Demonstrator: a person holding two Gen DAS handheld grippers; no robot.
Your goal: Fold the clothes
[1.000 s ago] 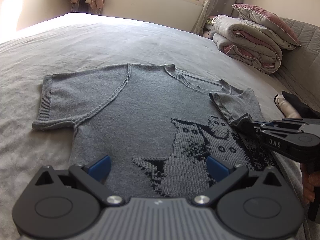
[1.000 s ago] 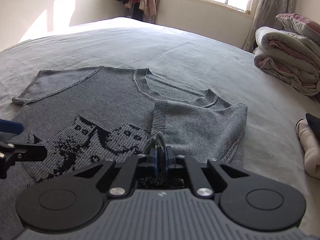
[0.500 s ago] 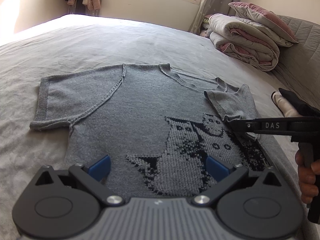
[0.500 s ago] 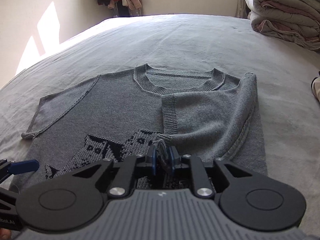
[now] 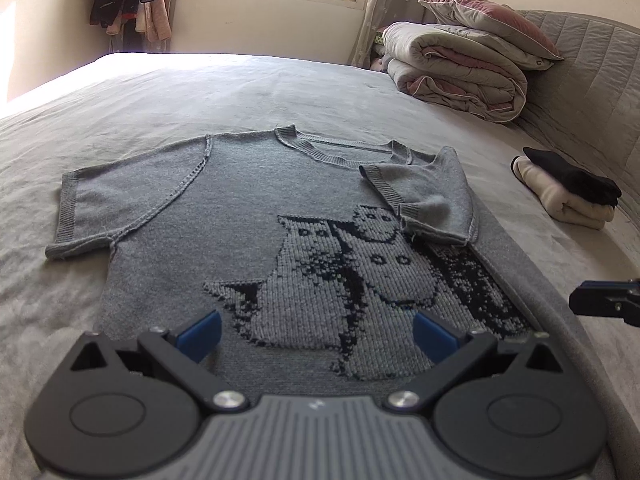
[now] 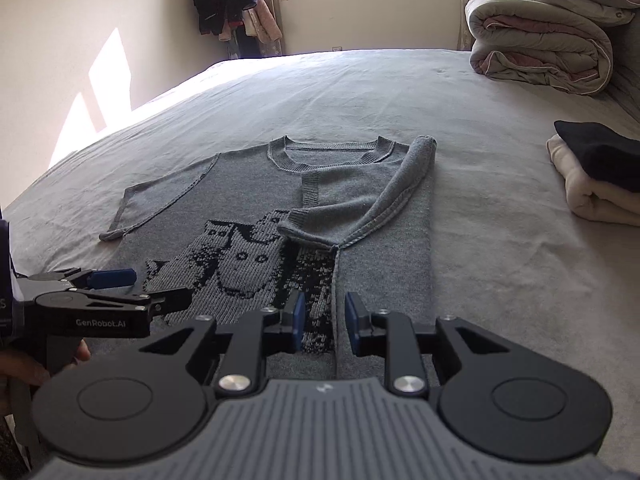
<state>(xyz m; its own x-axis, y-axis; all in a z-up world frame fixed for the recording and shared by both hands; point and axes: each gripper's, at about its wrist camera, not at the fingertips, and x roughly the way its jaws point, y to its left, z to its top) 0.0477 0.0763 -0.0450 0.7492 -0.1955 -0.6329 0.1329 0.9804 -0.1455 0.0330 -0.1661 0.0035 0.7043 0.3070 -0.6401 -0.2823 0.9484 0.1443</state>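
Sweater (image 5: 248,216): flat on the bed (image 5: 280,92), right sleeve (image 6: 352,200) folded across its chest.
Left gripper (image 5: 316,334): spread wide — above the sweater's hem, nothing between the jaws.
Right gripper (image 6: 322,322): jaws just opening, narrowly parted — empty, over the sweater's hem.

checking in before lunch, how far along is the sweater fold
Early. Done: one sleeve is folded in over the chest of the grey sweater. In hand: nothing; the right gripper has just been opening and its fingers are clear of the knit, and the left gripper is open above the hem. Left: the other sleeve lies flat on the bed, and the body is unfolded.
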